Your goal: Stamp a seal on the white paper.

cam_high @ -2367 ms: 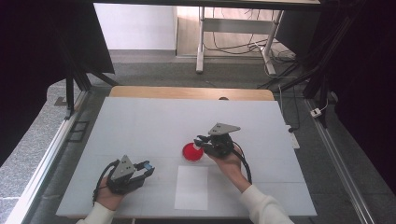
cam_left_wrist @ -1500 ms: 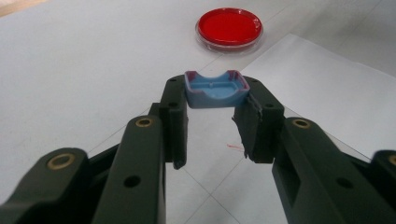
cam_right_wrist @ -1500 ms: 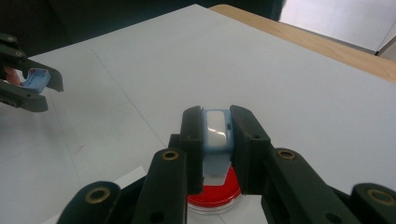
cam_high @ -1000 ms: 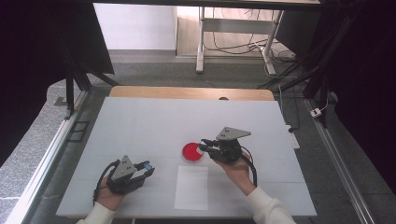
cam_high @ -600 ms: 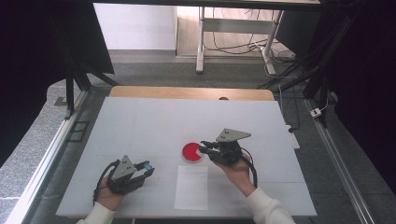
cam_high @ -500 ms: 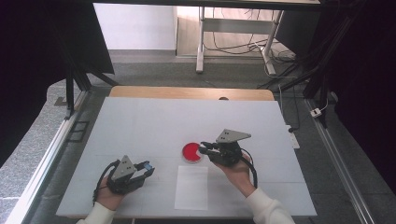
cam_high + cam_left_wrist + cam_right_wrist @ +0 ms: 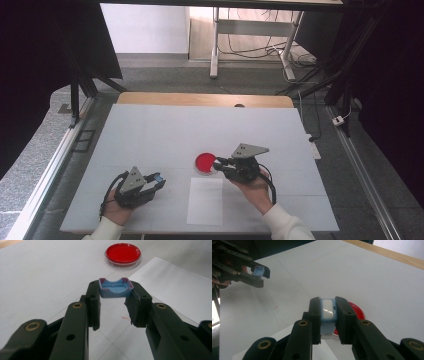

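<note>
A small blue open-topped piece [image 7: 115, 288] sits clamped between the tips of my left gripper [image 7: 115, 293], which rests near the table's front left [image 7: 158, 179]. My right gripper [image 7: 327, 307] is shut on a light-blue piece with a white face [image 7: 327, 311]. In the high view the right gripper [image 7: 219, 162] hovers at the right rim of a round red dish [image 7: 204, 162]. The dish [image 7: 123, 253] lies ahead of my left jaws, and its edge [image 7: 358, 311] peeks out behind my right jaws. The left gripper [image 7: 259, 271] also appears far off in the right gripper view.
A white paper sheet [image 7: 206, 201] lies flat just in front of the dish, between the two hands. The white table top [image 7: 165, 130] ends in a wooden strip [image 7: 205, 99] at the far edge. Dark stands and cables surround the table.
My right gripper has drifted a little toward the person and slightly lower beside the dish. The left gripper and the dish have kept their places.
</note>
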`<action>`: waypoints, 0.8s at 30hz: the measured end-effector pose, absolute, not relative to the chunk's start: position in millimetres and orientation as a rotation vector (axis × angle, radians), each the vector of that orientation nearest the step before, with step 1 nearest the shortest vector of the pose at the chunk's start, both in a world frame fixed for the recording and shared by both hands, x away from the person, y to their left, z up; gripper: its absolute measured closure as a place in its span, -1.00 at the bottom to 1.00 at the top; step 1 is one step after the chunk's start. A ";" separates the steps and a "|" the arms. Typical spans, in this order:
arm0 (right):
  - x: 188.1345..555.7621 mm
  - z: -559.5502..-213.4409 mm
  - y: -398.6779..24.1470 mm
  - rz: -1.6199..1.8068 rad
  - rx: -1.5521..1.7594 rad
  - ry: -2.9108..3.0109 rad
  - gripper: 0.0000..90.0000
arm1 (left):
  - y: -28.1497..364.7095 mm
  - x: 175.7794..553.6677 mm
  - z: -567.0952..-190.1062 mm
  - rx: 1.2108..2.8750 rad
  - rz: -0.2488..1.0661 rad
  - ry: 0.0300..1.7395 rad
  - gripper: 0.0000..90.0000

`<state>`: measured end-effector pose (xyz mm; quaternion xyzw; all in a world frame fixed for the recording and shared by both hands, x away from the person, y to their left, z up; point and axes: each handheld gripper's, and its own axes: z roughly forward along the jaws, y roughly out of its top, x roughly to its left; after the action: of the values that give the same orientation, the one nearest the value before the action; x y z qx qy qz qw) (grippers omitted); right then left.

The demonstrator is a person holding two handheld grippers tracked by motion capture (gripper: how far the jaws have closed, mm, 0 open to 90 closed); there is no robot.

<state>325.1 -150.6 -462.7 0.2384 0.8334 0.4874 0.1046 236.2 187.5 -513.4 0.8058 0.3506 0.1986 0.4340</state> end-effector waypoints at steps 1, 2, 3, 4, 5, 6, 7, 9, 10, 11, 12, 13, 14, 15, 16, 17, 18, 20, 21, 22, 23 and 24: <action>324.2 -462.7 -150.2 1.437 0.705 2.460 0.66 | 187.5 236.3 -513.4 2.007 0.495 0.874 0.44; 323.4 -463.1 -150.0 1.442 0.704 2.462 0.66 | 187.7 236.3 -513.4 2.006 0.495 0.874 0.44; 322.6 -463.4 -149.8 1.448 0.704 2.461 0.66 | 187.8 236.3 -513.3 2.006 0.495 0.875 0.44; 322.0 -463.4 -150.0 1.441 0.702 2.464 0.66 | 187.9 236.2 -513.3 2.004 0.494 0.875 0.44; 321.2 -463.4 -150.2 1.439 0.703 2.469 0.66 | 187.9 236.2 -513.3 2.005 0.495 0.875 0.44; 320.5 -463.5 -150.3 1.440 0.702 2.471 0.66 | 187.9 236.2 -513.3 2.004 0.495 0.876 0.44; 319.7 -463.6 -150.3 1.441 0.703 2.469 0.66 | 188.0 236.3 -513.3 2.006 0.494 0.874 0.44; 318.7 -464.1 -150.0 1.446 0.700 2.474 0.66 | 187.9 236.5 -513.4 2.006 0.495 0.875 0.44; 318.0 -464.1 -149.7 1.447 0.700 2.476 0.66 | 187.9 236.5 -513.4 2.006 0.494 0.875 0.44; 317.5 -463.8 -149.7 1.445 0.700 2.478 0.66 | 188.0 236.6 -513.4 2.006 0.494 0.876 0.44; 316.8 -463.3 -149.6 1.443 0.701 2.481 0.66 | 188.0 236.5 -513.4 2.006 0.494 0.876 0.44; 316.2 -462.9 -149.3 1.446 0.697 2.483 0.66 | 188.0 236.6 -513.4 2.006 0.494 0.876 0.44; 315.7 -462.7 -149.1 1.448 0.696 2.483 0.66 | 187.9 236.6 -513.4 2.006 0.494 0.876 0.44; 315.0 -462.5 -148.8 1.453 0.695 2.482 0.66 | 187.9 236.6 -513.4 2.006 0.494 0.875 0.44; 314.3 -462.2 -148.6 1.456 0.696 2.484 0.66 | 187.8 236.6 -513.3 2.006 0.493 0.875 0.44; 313.6 -462.1 -148.1 1.459 0.695 2.486 0.66 | 187.8 236.6 -513.3 2.006 0.492 0.875 0.44; 312.9 -462.1 -147.8 1.456 0.691 2.488 0.66 | 187.8 236.6 -513.3 2.005 0.492 0.875 0.44; 311.5 -462.4 -146.6 1.458 0.691 2.494 0.66 | 187.9 236.6 -513.3 2.005 0.492 0.875 0.44; 310.6 -462.8 -145.8 1.456 0.690 2.499 0.66 | 188.0 236.6 -513.3 2.006 0.492 0.875 0.44; 309.8 -463.1 -145.1 1.452 0.684 2.506 0.66 | 188.0 236.6 -513.3 2.004 0.492 0.876 0.44; 308.9 -463.4 -144.2 1.451 0.680 2.513 0.66 | 188.0 236.5 -513.3 2.004 0.492 0.877 0.44; 308.0 -464.0 -143.3 1.452 0.675 2.517 0.66 | 188.0 236.6 -513.3 2.005 0.492 0.875 0.44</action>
<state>308.0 -143.3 -464.0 0.2257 0.8410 0.4852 0.0792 236.6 188.0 -513.3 0.8052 0.3516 0.1977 0.4347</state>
